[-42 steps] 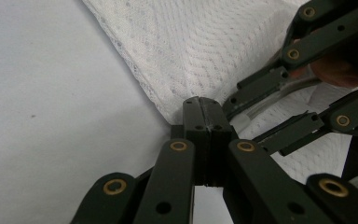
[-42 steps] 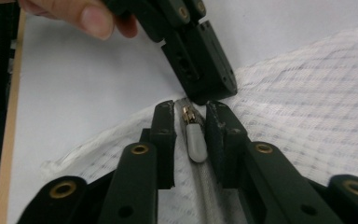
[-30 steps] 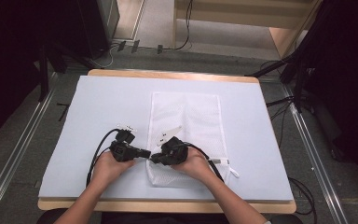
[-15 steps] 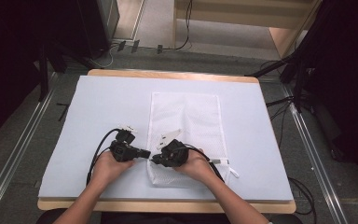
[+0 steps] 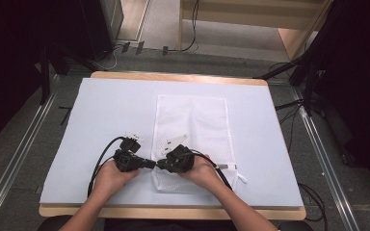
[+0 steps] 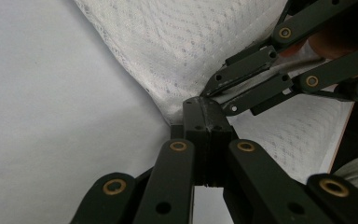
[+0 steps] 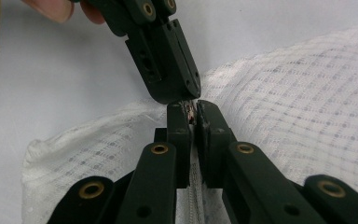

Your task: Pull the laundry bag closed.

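At the near left edge of the white mesh zip bag [image 5: 192,130]: both grippers meet tip to tip.
Left gripper [image 6: 206,122] jaws clenched on the bag's edge; right gripper [image 7: 192,116] jaws clamped on the zipper seam, bag lying flat on the pale-blue-covered bench [image 5: 101,110].

Both hands cover the near left edge of the mesh bag [image 5: 192,122], toward 7 o'clock on the desk [image 5: 106,110]. What the right tool [image 7: 193,109] pinches is too small to tell.
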The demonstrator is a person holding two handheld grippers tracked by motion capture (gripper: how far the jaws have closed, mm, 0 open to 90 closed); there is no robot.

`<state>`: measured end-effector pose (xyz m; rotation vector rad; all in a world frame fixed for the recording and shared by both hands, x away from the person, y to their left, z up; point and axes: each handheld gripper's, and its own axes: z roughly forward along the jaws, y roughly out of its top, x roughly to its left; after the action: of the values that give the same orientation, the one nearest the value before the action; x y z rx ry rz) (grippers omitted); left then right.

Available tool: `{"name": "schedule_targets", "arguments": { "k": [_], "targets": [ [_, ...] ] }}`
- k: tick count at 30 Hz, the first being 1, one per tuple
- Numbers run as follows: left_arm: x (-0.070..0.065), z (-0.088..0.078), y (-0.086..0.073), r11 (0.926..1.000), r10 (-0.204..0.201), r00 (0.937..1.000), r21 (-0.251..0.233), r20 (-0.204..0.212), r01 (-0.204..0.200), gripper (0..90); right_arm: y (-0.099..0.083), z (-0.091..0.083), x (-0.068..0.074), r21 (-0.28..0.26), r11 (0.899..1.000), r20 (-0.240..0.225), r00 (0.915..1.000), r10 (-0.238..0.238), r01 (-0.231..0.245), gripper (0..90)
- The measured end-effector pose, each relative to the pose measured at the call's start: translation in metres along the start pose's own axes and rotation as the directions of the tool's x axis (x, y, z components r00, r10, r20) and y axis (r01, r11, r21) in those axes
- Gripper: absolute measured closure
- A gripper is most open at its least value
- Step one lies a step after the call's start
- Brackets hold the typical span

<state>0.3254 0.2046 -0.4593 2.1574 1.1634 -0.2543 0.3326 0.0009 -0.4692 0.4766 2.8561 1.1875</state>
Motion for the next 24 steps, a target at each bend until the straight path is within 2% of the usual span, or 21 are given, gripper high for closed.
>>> {"name": "schedule_targets", "arguments": {
  "k": [3,5,9,14,24],
  "targets": [
    [-0.0034,0.001,-0.0008,0.9998,0.02,0.9995,-0.004,-0.024,-0.021,90.0,-0.0001,0.0,-0.0019,0.001,1.0,-0.014,0.9997,0.021,-0.021,87.0],
    [-0.0022,0.0008,-0.0008,0.9997,0.023,0.9995,0.001,-0.02,-0.023,90.0,-0.0002,-0.0004,-0.0033,0.003,1.0,-0.026,0.9993,0.027,-0.027,87.1],
    [0.0011,0.0005,-0.0018,1.0,-0.001,1.0,0.0,-0.005,0.001,90.0,-0.001,-0.002,-0.0036,0.011,1.0,-0.035,0.9992,0.02,-0.02,87.1],
    [-0.0033,0.0008,-0.0019,0.9996,0.027,0.9988,0.001,-0.04,-0.027,90.0,-0.0013,-0.0033,-0.0026,0.016,1.0,-0.031,0.9994,0.011,-0.011,87.1],
    [-0.0065,0.0018,-0.0029,0.9987,0.051,0.9968,-0.004,-0.061,-0.052,90.0,-0.0054,-0.0091,-0.0001,0.018,1.0,-0.021,0.9996,-0.019,0.019,89.3]
  ]
}}
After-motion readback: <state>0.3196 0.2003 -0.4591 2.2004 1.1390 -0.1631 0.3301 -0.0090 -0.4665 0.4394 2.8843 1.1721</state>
